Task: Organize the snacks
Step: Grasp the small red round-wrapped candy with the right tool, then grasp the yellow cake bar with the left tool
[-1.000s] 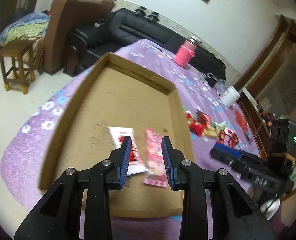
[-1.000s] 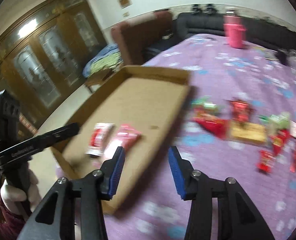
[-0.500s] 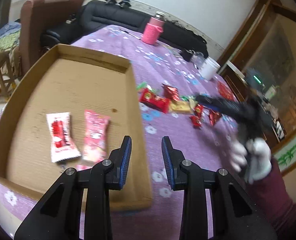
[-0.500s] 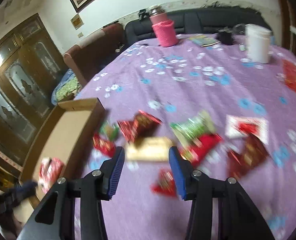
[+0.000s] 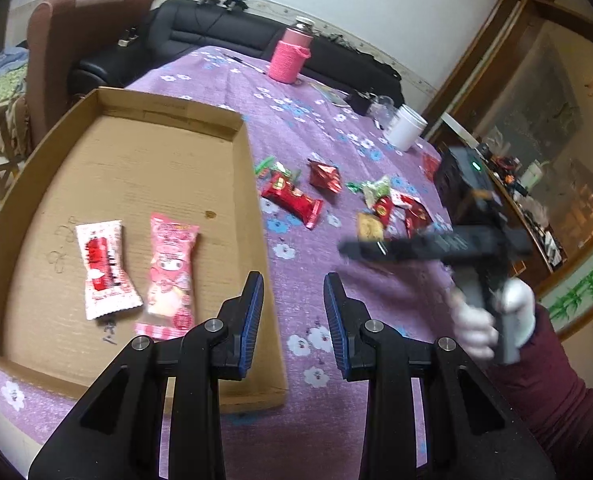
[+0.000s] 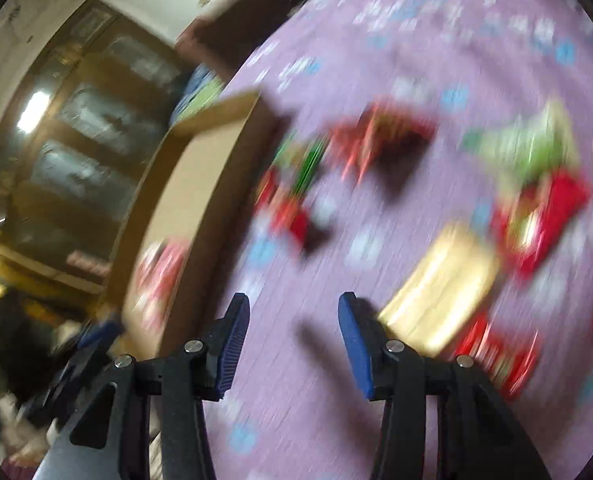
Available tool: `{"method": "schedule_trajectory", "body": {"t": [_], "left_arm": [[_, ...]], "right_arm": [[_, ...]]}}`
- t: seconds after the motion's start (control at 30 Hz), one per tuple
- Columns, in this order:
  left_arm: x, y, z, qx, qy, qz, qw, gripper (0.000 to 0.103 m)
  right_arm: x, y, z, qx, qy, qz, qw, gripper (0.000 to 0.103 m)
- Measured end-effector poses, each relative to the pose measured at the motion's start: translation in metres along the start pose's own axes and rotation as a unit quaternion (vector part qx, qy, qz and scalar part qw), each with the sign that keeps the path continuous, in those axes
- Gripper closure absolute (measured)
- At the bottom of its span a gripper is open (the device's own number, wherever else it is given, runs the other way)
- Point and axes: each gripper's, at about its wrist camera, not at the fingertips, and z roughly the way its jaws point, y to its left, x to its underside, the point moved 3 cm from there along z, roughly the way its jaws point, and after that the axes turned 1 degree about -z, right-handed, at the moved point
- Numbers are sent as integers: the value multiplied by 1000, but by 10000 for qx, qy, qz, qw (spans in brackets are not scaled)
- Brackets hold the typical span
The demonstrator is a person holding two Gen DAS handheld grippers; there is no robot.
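Observation:
A shallow cardboard tray (image 5: 252, 168) lies on the purple flowered tablecloth. It holds a white-and-red packet (image 5: 104, 268) and a pink packet (image 5: 172, 268). Loose snacks lie right of the tray: a red bar (image 5: 292, 200), a dark red pouch (image 5: 324, 174), a gold packet (image 5: 370, 226), green and red ones. My left gripper (image 5: 293, 312) is open and empty over the tray's right edge. My right gripper (image 6: 292, 340) is open and empty, low over the cloth beside the gold packet (image 6: 440, 288); its view is blurred. It shows in the left wrist view (image 5: 436, 246).
A pink-sleeved flask (image 5: 290, 56) and a white jar (image 5: 406, 126) stand at the table's far side. A black sofa (image 5: 216, 36) and a brown armchair (image 5: 68, 40) are behind the table. A wooden cabinet (image 5: 536, 120) stands on the right.
My right gripper swung from the tray to the loose snacks and dropped close to the cloth. My left gripper drew back from the packets in the tray to its right edge.

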Motion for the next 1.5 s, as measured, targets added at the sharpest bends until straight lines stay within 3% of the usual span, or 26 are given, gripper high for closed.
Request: {"method": "schedule_trajectory", "body": {"t": [0.03, 0.1, 0.17, 0.27, 0.3, 0.43, 0.57, 0.63, 0.8, 0.97, 1.2, 1.37, 1.4, 1.5], "left_arm": [[1, -3, 1, 34, 22, 60, 10000, 73], [2, -10, 1, 91, 40, 178, 9998, 73], [3, -17, 4, 121, 86, 283, 9995, 73], [6, -24, 11, 160, 175, 347, 9991, 73], [8, -27, 14, 173, 223, 362, 9989, 73], [16, -38, 24, 171, 394, 410, 9982, 73], [16, -43, 26, 69, 449, 447, 9980, 73], [15, -46, 28, 11, 456, 474, 9978, 73], [9, -55, 49, -84, 617, 498, 9968, 73], [1, -75, 88, -185, 845, 706, 9937, 73], [-17, -102, 139, -382, 1011, 1092, 9881, 74], [-23, -110, 158, -750, 960, 1472, 9816, 74], [-24, -111, 160, -808, 951, 1547, 9801, 69], [-24, -115, 169, -801, 1022, 1679, 9772, 41]], "right_arm": [[12, 4, -6, -158, 86, -63, 9998, 54], [29, 9, -28, 39, -246, -229, 9994, 54], [39, 6, -58, 501, -816, -210, 9952, 53], [48, -6, -86, 1665, -1376, -177, 9762, 53], [46, -11, -88, 1851, -1421, -114, 9723, 53], [41, -23, -72, 1915, -1417, 113, 9711, 53], [31, -24, -58, 2438, -1519, -80, 9578, 54], [29, -29, -54, 2588, -1451, -195, 9548, 73], [37, -43, -65, 2735, -1610, -109, 9483, 79], [42, -70, -90, 2580, -1950, 366, 9456, 79], [45, -72, -94, 2343, -2009, 548, 9496, 79], [44, -76, -96, 2242, -2031, 641, 9510, 79], [43, -77, -96, 2225, -2031, 655, 9513, 79], [44, -77, -95, 2199, -2024, 664, 9520, 78]]}}
